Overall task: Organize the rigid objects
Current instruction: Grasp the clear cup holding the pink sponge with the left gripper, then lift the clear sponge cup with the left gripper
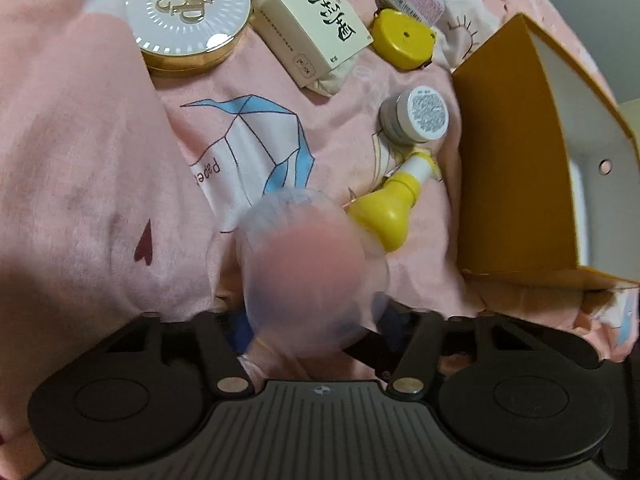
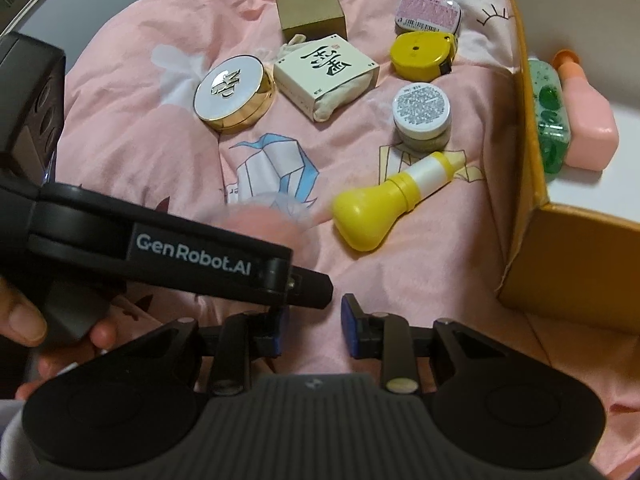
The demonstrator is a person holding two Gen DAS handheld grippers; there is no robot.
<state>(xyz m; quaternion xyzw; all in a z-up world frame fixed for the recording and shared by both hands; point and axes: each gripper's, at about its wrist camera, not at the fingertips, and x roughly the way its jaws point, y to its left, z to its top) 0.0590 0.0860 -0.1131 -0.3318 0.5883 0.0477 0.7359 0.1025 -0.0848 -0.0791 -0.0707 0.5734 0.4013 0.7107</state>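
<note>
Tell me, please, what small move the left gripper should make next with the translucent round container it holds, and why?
Probably carry it rightward toward the open orange cardboard box. The left gripper appears shut on the blurred translucent round container, lifted above the pink bedsheet, and the box already holds a pink bottle and a green-speckled item. The right gripper is open and empty.

Black right gripper (image 2: 312, 328), blue pads (image 2: 347, 320), "GenRobot.AI" marking, bare fingers (image 2: 24, 316)

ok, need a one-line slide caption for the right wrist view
Open right gripper hovers over pink bedding as left gripper carries a blurred translucent object; yellow bottle lies beside the orange box.
</note>
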